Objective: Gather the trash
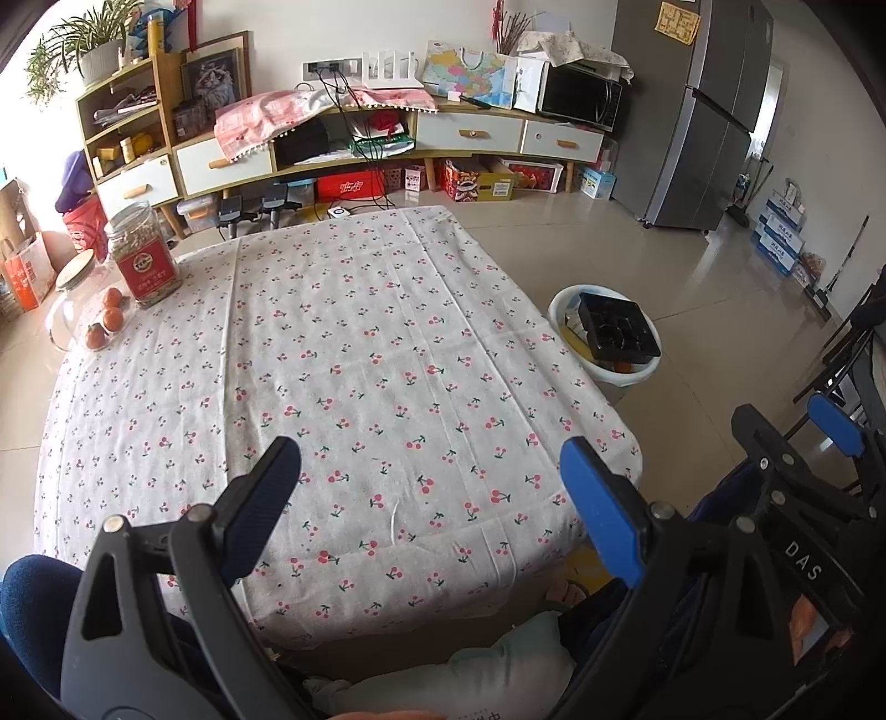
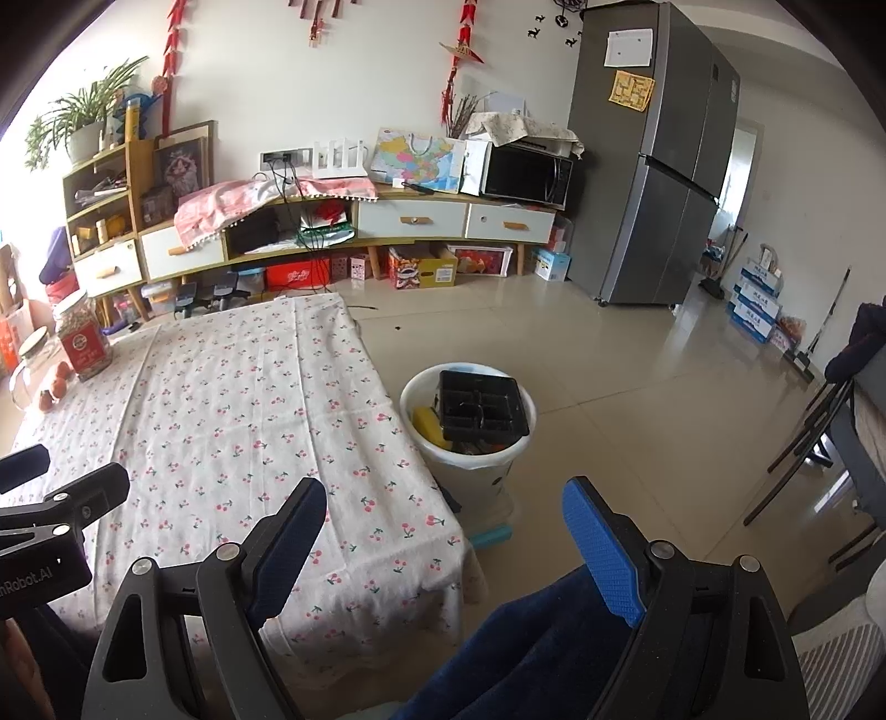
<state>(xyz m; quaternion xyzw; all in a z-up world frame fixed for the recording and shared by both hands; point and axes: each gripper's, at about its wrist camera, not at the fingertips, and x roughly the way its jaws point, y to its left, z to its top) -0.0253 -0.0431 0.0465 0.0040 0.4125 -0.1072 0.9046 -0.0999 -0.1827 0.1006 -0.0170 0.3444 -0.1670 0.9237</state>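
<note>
Both tools stand idle above the near edge of the desk point(image 1: 387, 332): the left gripper point(image 1: 432, 498) is spread wide with nothing between its blue pads, and the right gripper point(image 2: 443, 531) is likewise wide and empty, aimed past the desk corner toward the floor. The collected trash sits in the white waste bin point(image 2: 421, 387) on the floor just beside the desk's right edge; a black compartment tray point(image 2: 479, 410) lies tilted across the bin mouth, with a yellow item point(image 2: 429, 423) and other scraps beneath it. No loose trash is visible on the cherry-print tablecloth point(image 1: 354, 288), so the collecting step appears largely complete. For a clean finish, scan the cloth and the floor around the bin for any remainder; judged from its tilt, the tray may slip if knocked, so approach the bin from above and press the tray down flat only if more room is needed. Leave the items at the far left corner alone: a clear jar with a red label point(image 1: 145, 255), a glass lid point(image 1: 75, 268) and several small orange fruits point(image 1: 111, 318) in a clear glass dish do not read as trash. Beyond the desk stand a long low cabinet point(image 1: 470, 133) with white drawers, a microwave point(image 1: 578, 97), a grey refrigerator point(image 1: 692, 111), potted plants point(image 1: 83, 39) and boxes on the glossy tiled floor point(image 1: 692, 288).
</note>
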